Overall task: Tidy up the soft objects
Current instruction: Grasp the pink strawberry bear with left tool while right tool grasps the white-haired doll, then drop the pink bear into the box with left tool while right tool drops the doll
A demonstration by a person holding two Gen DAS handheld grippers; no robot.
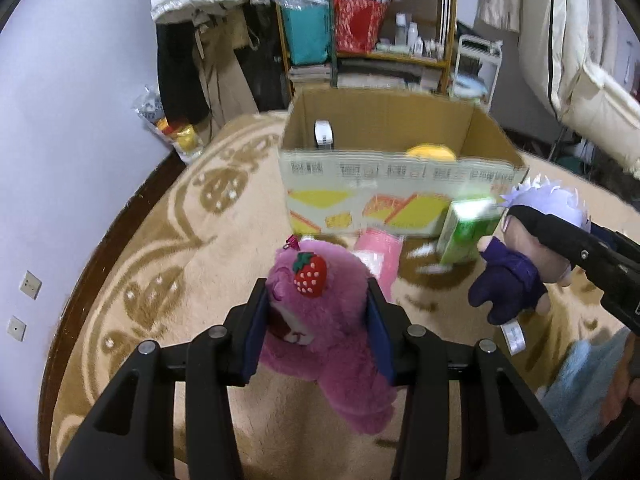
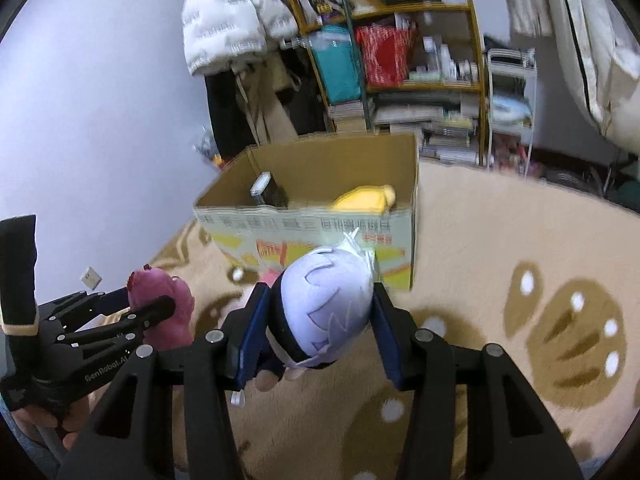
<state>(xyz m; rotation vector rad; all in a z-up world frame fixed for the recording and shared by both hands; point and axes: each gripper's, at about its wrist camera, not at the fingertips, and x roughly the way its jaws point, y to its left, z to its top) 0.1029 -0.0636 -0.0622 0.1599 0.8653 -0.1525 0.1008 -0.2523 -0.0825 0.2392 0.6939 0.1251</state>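
Beige patterned carpet [image 1: 224, 248], cardboard box [image 1: 384, 128] at 12 o'clock, yellow plush [image 2: 366, 199] already inside. Left gripper [image 1: 318, 328] pinching pink bear [image 1: 320, 320], right gripper [image 2: 320, 328] clamping white-haired doll [image 2: 326, 304]; both not yet boxed.

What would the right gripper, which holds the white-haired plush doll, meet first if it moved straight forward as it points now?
Most likely the printed front wall of the open cardboard box. The right gripper carries the white-haired plush doll pointing at that wall, and only carpet shows between them; depth is unclear.
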